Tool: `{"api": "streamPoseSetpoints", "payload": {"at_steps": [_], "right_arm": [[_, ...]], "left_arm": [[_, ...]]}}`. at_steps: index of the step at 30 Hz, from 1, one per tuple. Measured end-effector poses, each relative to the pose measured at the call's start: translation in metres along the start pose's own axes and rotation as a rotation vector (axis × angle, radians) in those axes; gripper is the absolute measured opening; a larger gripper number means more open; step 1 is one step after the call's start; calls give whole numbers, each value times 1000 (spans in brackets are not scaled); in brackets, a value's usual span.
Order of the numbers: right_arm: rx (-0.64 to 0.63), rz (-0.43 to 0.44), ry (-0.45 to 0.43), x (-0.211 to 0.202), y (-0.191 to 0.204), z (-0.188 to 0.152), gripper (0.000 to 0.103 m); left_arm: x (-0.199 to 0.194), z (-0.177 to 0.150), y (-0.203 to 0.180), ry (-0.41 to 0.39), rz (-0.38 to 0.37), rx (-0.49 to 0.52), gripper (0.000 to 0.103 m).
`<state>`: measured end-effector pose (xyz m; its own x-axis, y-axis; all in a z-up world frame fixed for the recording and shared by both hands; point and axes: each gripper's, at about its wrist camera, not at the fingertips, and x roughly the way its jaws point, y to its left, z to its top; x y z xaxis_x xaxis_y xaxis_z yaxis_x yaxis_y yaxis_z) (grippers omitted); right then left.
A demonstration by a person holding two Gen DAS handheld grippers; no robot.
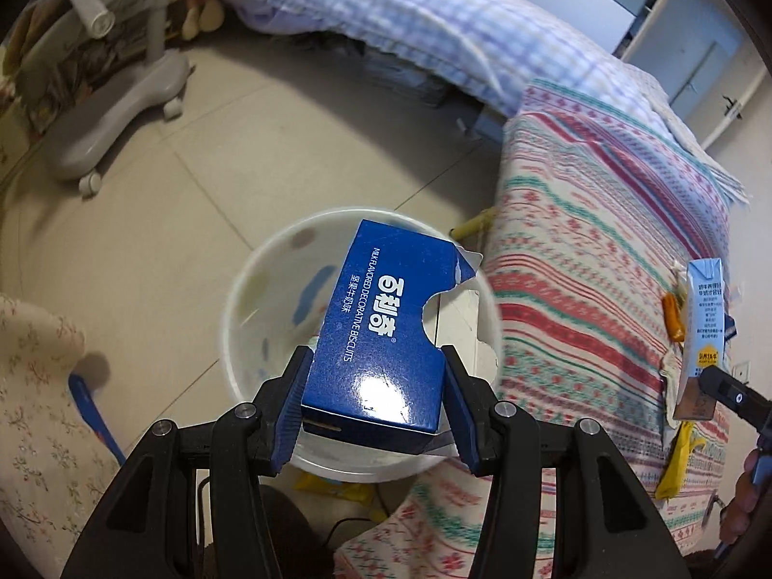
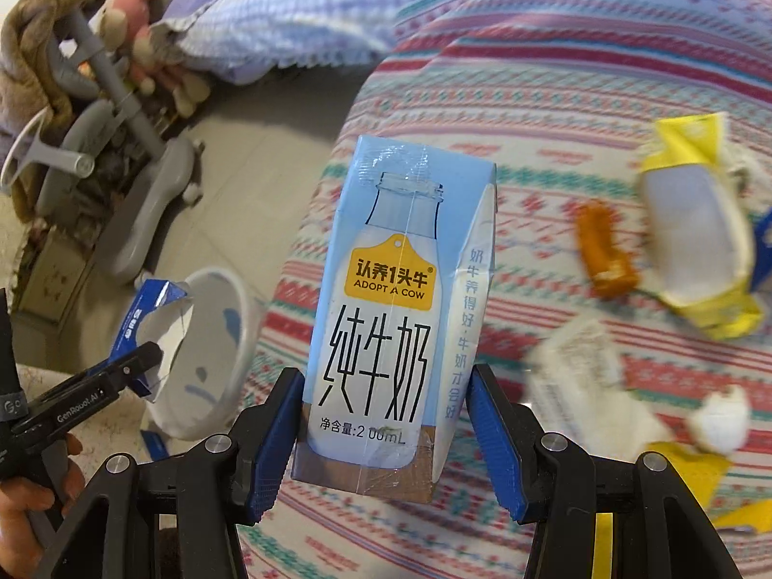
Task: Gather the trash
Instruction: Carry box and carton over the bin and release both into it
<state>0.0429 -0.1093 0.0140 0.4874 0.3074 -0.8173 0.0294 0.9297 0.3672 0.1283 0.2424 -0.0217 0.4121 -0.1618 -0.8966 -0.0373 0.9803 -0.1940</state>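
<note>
My left gripper [image 1: 374, 403] is shut on a torn blue biscuit box [image 1: 386, 323] and holds it right above the white bin [image 1: 251, 289] on the floor. My right gripper [image 2: 386, 439] is shut on a light-blue milk carton [image 2: 391, 309] and holds it upright over the striped bedspread [image 2: 555, 96]. The carton also shows in the left wrist view [image 1: 702, 337]. The bin [image 2: 222, 337] and the box [image 2: 144, 323] show at the left of the right wrist view.
On the bedspread lie a yellow wrapper [image 2: 699, 241], an orange wrapper [image 2: 608, 255], a white paper [image 2: 579, 376] and a crumpled tissue [image 2: 719, 420]. A grey wheeled chair base [image 1: 111, 111] stands on the tiled floor. A checked quilt [image 1: 410, 14] hangs off the bed.
</note>
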Motion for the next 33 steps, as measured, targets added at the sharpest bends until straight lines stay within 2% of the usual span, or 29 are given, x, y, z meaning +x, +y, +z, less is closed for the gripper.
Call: {"api": "streamPoseSetpoints", "payload": {"at_steps": [6,9,10,11,15,18,23,29,33], "right_arm": [[-27,16,37,27,24,0,60],[-41,16,55,39,34,-1,60],[-47,16,61,43,38,-2,60],[-50,16,65,45,41,-3,60],[-73,21,77,54,53,-3,60],[-89,29,79,59,64,-1,60],[-119,46,100,77,89,1,60],[-150,84,118,96,117,2,60],[-174,88,129,111,134,0,60]], "left_arm": [[15,6,16,23,0,-16,56],[18,9,17,49,-13,-2,71],[17,8,18,48,-5,1,84],[15,7,20,39,13,2,88],[5,5,32,22,78,12,89],[-2,0,44,27,165,18,90],[-14,-5,66,23,164,-31,90],[-15,-8,78,29,190,-37,90],[-15,-8,85,36,166,-78,90]]}}
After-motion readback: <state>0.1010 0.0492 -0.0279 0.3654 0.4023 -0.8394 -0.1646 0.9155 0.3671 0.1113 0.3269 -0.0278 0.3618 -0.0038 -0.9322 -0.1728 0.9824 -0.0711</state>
